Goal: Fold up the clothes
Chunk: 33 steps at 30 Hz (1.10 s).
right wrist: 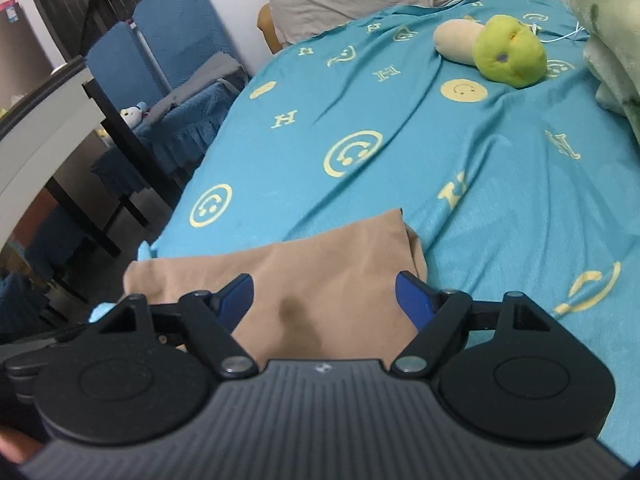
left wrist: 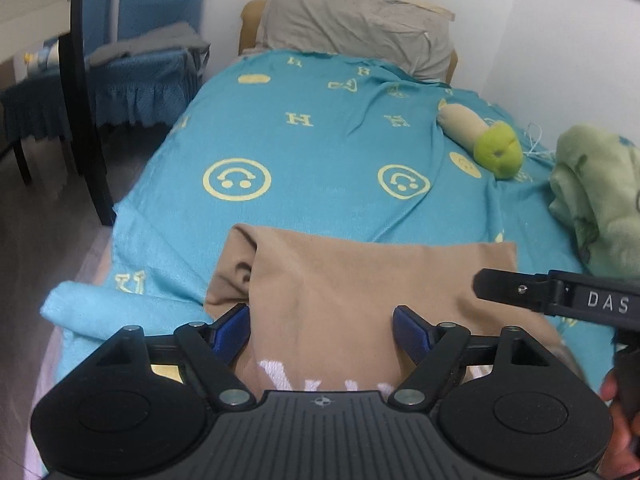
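Observation:
A tan garment (left wrist: 360,280) lies partly folded on the near end of a bed covered by a turquoise sheet (left wrist: 320,152); white lettering shows at its near edge. My left gripper (left wrist: 322,332) is open, blue pads apart, just over the garment's near part. My right gripper (right wrist: 324,300) is also open, over the same tan garment (right wrist: 312,264) near its right side. The right gripper's black body (left wrist: 560,294) shows at the right of the left wrist view, above the garment's right edge. Neither gripper holds cloth.
A green and cream plush toy (right wrist: 500,50) lies on the bed's far right. A light green blanket (left wrist: 600,196) is heaped at the right edge. A grey pillow (left wrist: 352,16) stands at the head. Blue-covered chairs (right wrist: 168,48) and a dark table leg (left wrist: 86,112) stand left of the bed.

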Motion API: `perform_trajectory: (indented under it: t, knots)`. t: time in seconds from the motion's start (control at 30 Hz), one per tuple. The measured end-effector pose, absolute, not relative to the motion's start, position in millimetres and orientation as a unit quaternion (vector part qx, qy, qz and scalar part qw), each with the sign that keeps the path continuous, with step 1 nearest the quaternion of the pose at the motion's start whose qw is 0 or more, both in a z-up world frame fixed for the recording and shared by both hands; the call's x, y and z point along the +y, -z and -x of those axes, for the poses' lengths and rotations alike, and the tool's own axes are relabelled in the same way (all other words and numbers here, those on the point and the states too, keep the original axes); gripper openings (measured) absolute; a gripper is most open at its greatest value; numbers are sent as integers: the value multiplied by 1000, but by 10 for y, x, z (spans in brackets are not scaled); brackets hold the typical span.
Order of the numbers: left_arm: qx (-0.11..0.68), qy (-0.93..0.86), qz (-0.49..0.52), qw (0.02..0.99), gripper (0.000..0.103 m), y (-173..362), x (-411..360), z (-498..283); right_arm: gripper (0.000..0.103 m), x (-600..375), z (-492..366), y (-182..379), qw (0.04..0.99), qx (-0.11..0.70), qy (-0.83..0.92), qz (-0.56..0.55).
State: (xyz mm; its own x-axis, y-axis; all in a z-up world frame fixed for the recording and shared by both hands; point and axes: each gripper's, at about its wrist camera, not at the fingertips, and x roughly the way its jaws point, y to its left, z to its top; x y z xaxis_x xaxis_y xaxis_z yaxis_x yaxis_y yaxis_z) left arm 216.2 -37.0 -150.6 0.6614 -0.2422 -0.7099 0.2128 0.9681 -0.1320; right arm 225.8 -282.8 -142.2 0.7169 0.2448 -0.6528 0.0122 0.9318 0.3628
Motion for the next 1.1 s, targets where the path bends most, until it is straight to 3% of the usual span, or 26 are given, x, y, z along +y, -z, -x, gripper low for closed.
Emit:
perform_trajectory:
  t: [0.27, 0.67, 1.1]
  knots:
    - [371, 119, 8, 921, 80, 1165, -291, -1626, 76, -2743, -1678, 1146, 920, 352, -66, -160]
    - [440, 90, 16, 893, 79, 1417, -262, -1507, 76, -2493, -1521, 1409, 912, 403, -37, -72]
    - [468, 102, 194, 856, 80, 1127, 37, -1086, 79, -2525, -1559, 1417, 908, 406, -30, -99]
